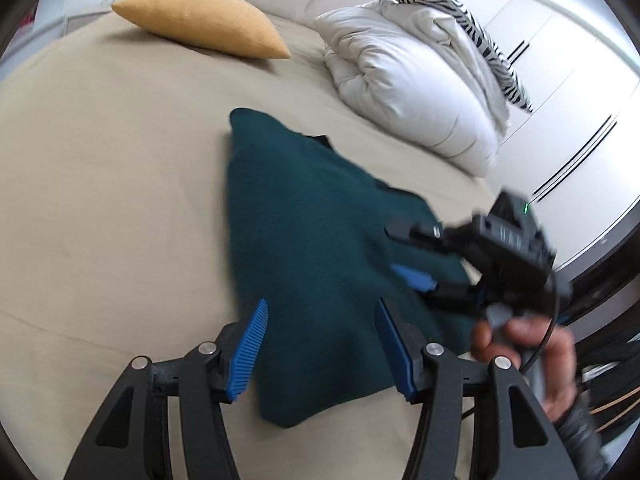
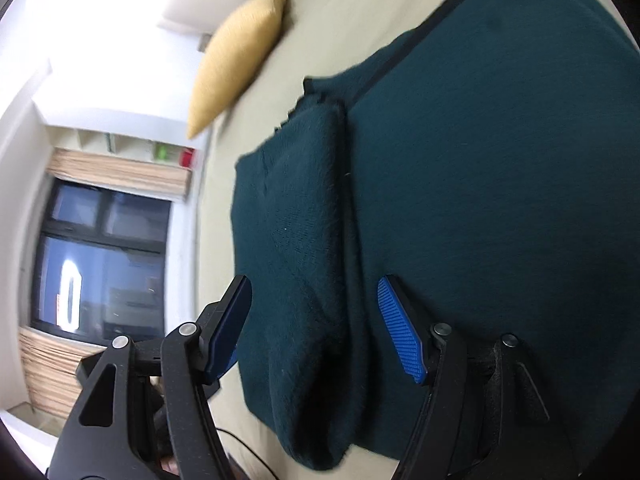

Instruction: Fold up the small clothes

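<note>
A dark teal knitted garment (image 1: 312, 240) lies partly folded on the beige bed sheet (image 1: 100, 200). My left gripper (image 1: 320, 312) is open above its near corner, holding nothing. My right gripper (image 1: 396, 252), held in a hand, shows at the garment's right edge in the left wrist view, its fingers apart. In the right wrist view the right gripper (image 2: 314, 300) is open and empty just above the garment (image 2: 480, 180), over a folded flap (image 2: 308, 208).
A yellow pillow (image 1: 200, 20) lies at the far side of the bed and shows in the right wrist view (image 2: 236, 56). A white duvet (image 1: 412, 76) and zebra cushion (image 1: 452, 12) are piled at the far right. White cupboards (image 1: 560, 92) stand right; a window (image 2: 100, 260) is left.
</note>
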